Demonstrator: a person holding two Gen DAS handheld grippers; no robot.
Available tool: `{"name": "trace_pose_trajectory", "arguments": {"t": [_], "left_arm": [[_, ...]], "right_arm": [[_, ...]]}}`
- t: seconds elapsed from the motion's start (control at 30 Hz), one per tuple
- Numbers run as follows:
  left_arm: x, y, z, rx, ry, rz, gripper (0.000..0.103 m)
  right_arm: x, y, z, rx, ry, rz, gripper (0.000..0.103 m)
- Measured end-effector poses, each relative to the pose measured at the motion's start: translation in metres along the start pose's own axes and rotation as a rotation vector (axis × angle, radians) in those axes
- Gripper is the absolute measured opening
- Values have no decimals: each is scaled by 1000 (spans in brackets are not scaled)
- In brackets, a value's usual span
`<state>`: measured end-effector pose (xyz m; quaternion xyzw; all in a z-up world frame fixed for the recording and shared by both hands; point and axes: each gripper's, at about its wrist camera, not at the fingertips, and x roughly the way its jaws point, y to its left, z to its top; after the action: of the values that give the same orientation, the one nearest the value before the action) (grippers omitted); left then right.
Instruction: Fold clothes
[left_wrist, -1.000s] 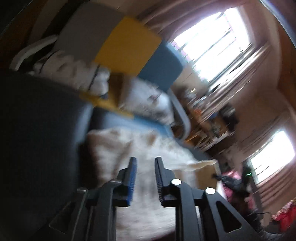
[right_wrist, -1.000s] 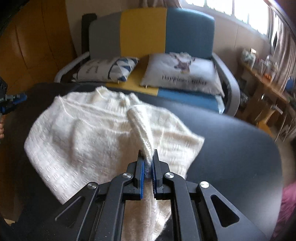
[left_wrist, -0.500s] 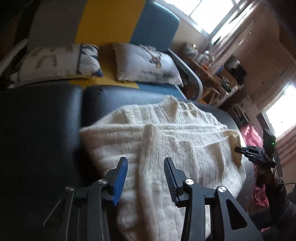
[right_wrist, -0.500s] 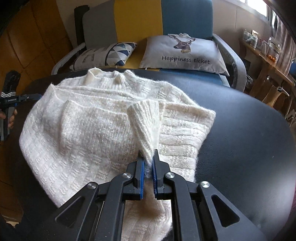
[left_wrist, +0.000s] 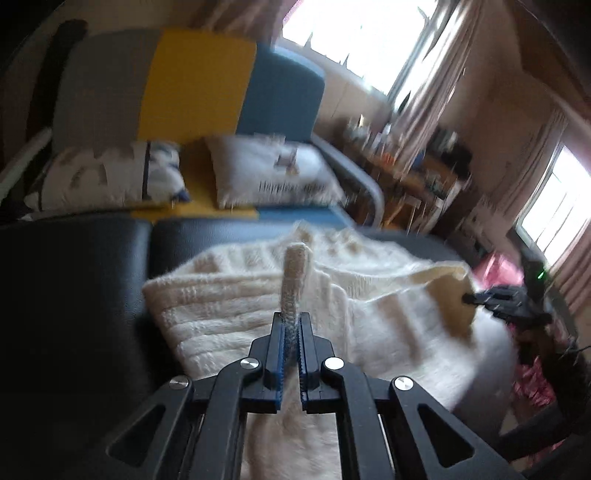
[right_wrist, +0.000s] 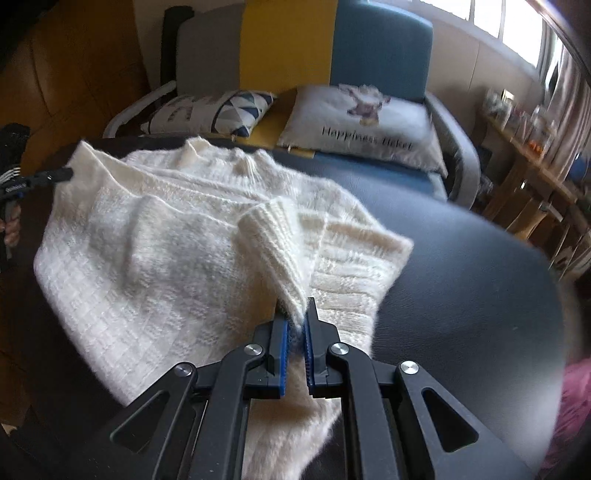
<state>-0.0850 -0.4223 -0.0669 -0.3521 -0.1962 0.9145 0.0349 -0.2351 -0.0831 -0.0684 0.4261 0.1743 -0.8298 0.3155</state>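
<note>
A cream knitted sweater (right_wrist: 155, 243) lies spread on a dark padded surface (right_wrist: 461, 280); it also shows in the left wrist view (left_wrist: 236, 306). My left gripper (left_wrist: 291, 325) is shut on a raised fold of the sweater's left side, and shows at the far left of the right wrist view (right_wrist: 48, 177). My right gripper (right_wrist: 295, 317) is shut on the ribbed cuff of a sleeve (right_wrist: 273, 254) and holds it up over the sweater's body. It shows at the right of the left wrist view (left_wrist: 491, 299), holding the sweater's edge lifted.
Behind the surface stands a grey, yellow and blue sofa (right_wrist: 288, 40) with two cushions (right_wrist: 365, 125). A cluttered wooden shelf (right_wrist: 532, 155) is at the right under bright windows. Pink fabric (right_wrist: 576, 398) lies at the lower right.
My left gripper was open over the sweater half a second ago; it has shut on a fold and lifted it. My right gripper keeps its hold on the sleeve cuff.
</note>
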Motion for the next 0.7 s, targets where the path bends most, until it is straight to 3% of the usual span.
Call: {"name": "trace_pose_trajectory", "arguments": {"t": [0.3,0.43,0.57,0.7], "left_arm": [[-47,-2,19,-72,-162,-5,5],[-3,26,25,-162,-77,65,5],[51,49,19,-220,26,146,5],[43,44,16,-214,-18,122,5]], "right_arm": [[-50,-11,29,14,-117,-66,8],[-21,-36,47,91,-76,-54,8],[40,-48,45,142,22,-54,8],[60,-47,32,153,50,-38,8]]}}
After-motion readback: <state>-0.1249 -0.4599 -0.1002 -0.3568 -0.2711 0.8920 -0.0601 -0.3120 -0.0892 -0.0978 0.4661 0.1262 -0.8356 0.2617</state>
